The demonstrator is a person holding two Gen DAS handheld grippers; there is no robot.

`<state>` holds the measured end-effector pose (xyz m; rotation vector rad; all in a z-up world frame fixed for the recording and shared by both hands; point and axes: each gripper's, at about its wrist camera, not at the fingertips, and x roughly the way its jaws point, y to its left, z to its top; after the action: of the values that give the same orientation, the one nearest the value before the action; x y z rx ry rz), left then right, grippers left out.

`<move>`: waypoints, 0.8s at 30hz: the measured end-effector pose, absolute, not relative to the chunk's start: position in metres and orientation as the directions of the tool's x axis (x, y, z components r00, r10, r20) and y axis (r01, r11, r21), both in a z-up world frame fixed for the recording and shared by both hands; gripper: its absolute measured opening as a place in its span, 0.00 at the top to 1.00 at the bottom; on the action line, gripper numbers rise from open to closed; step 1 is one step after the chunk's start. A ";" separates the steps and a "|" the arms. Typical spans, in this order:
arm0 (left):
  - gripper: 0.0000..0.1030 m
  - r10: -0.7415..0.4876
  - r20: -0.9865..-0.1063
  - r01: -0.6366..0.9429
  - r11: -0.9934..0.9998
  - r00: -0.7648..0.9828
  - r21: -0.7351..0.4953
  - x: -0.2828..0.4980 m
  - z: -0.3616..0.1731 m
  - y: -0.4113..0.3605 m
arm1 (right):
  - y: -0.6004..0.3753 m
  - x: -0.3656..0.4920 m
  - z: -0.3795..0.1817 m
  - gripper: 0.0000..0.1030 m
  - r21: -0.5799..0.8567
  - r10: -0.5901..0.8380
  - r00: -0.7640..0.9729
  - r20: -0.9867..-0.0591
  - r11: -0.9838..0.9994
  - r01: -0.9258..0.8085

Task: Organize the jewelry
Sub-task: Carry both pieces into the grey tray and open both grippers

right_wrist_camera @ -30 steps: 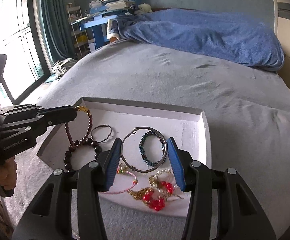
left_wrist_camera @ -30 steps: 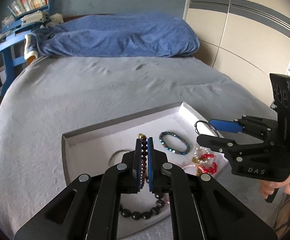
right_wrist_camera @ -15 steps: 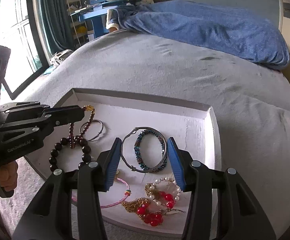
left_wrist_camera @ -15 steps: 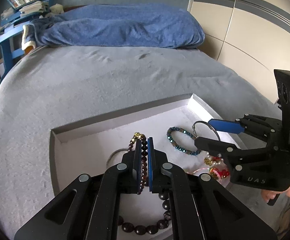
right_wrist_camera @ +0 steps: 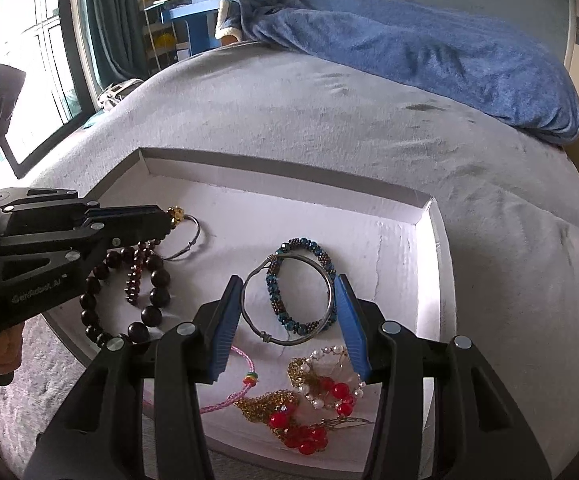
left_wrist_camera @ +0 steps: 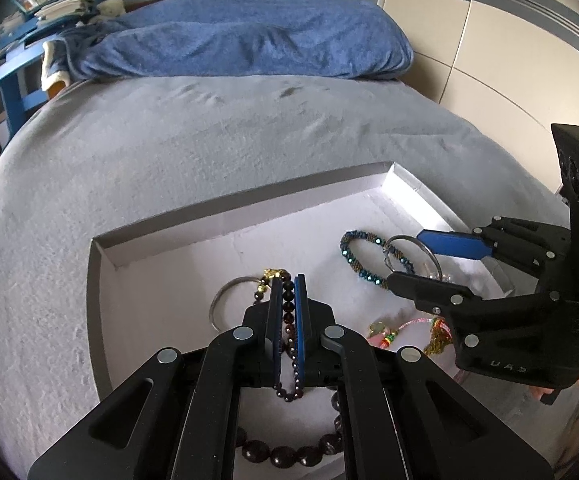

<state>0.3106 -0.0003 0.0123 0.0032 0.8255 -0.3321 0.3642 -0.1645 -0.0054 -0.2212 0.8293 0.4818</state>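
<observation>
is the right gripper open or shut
Open. The right gripper has its blue pads spread wide, one on each side of the wire bangle, gripping nothing.

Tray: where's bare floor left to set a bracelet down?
Free: far strip of the tray behind the blue beaded bracelet, plus its right edge. Crowded: near right corner with red bead cluster, and left side under the left gripper.

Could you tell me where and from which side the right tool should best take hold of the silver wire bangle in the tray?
The silver wire bangle lies flat, overlapping the blue beaded bracelet. Its bare left arc looks best: come from above and pinch across the wire there with the right tool, clear of the beads.
</observation>
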 end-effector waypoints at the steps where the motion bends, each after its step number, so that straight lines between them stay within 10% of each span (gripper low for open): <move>1: 0.94 -0.289 -0.722 0.291 0.948 0.629 -0.126 0.311 0.012 0.000 | -0.163 0.366 -0.006 0.55 -0.005 0.321 0.575 -0.752 0.870 -0.492; 24: 0.82 -0.279 -0.750 0.274 0.952 0.600 -0.135 0.310 0.005 0.001 | -0.163 0.370 -0.021 0.54 -0.002 0.310 0.550 -0.776 0.870 -0.494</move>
<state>0.3102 0.0006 0.0052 -0.0057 0.8705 -0.3207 0.3696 -0.1628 -0.0206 -0.2312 0.8669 0.4804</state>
